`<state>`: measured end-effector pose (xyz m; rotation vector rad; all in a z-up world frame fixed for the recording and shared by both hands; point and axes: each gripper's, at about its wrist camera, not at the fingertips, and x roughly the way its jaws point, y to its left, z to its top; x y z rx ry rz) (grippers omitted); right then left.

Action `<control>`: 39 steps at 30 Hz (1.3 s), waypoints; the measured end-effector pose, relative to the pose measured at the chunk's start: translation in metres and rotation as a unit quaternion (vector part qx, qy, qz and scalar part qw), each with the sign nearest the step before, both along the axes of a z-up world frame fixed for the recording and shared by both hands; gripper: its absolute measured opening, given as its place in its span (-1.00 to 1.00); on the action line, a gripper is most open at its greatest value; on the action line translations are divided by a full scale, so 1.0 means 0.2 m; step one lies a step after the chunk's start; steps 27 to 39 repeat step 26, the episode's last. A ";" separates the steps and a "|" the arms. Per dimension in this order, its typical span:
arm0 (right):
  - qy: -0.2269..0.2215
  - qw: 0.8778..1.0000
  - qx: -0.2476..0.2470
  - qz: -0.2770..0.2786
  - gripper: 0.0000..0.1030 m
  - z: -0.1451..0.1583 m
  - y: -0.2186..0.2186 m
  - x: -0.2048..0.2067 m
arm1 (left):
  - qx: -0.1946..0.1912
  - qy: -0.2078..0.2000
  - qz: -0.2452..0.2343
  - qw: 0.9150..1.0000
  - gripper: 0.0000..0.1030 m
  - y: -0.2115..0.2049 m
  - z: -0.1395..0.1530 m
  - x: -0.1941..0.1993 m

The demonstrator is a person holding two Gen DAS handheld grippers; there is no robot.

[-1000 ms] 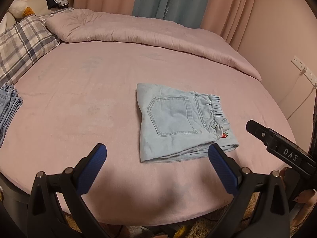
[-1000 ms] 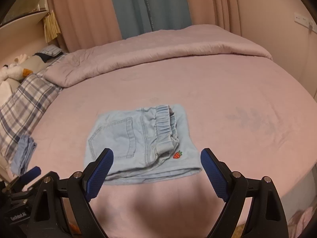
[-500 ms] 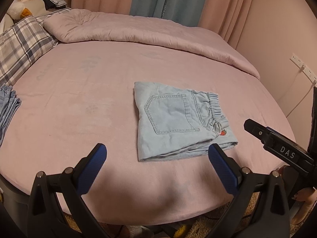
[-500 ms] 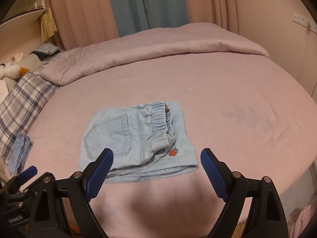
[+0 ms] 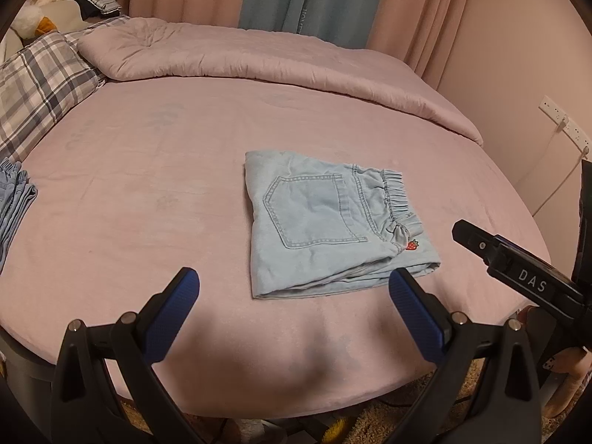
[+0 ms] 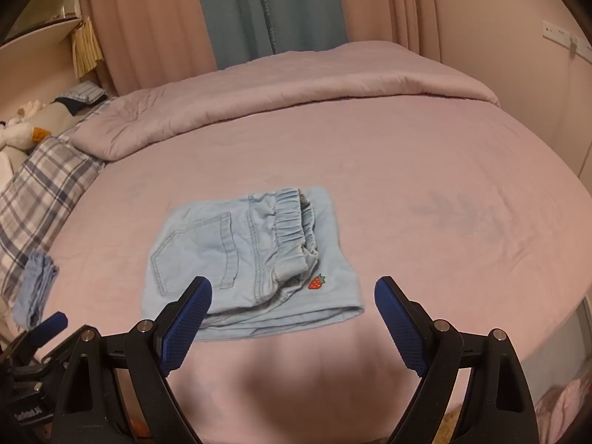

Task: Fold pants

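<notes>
Light blue denim pants (image 5: 325, 229) (image 6: 248, 259) lie folded into a small rectangle on the pink bed, back pocket up, with an elastic waistband and a small red strawberry patch. My left gripper (image 5: 292, 285) hovers open just in front of the pants' near edge, nothing between its blue pads. My right gripper (image 6: 292, 292) also stands open above the near edge of the pants, empty. The right gripper's black body (image 5: 518, 270) shows at the right in the left wrist view. The left gripper's blue tip (image 6: 48, 327) shows at the lower left in the right wrist view.
The bed sheet (image 5: 129, 203) is pink, with a folded pink quilt (image 5: 277, 59) along the far side. A plaid pillow (image 5: 33, 88) and plush toys lie at the far left. Other folded blue garments (image 5: 11, 203) sit at the left edge. Curtains and a wall with sockets stand behind.
Both views have drifted slightly, so the pants sit a little lower and further left in the frames. The pants themselves lie unchanged and both grippers stay open.
</notes>
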<state>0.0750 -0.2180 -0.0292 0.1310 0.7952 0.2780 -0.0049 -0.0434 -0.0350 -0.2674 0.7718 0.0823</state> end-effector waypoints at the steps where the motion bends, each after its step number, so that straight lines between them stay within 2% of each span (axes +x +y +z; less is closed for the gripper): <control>1: 0.000 1.000 0.000 0.000 0.73 0.00 0.00 0.00 | 0.000 0.000 -0.001 1.000 0.99 0.00 0.00 0.00; 39: 0.000 1.000 0.003 0.002 0.73 0.00 -0.02 0.00 | 0.007 -0.003 0.006 1.000 0.99 -0.02 0.02 -0.02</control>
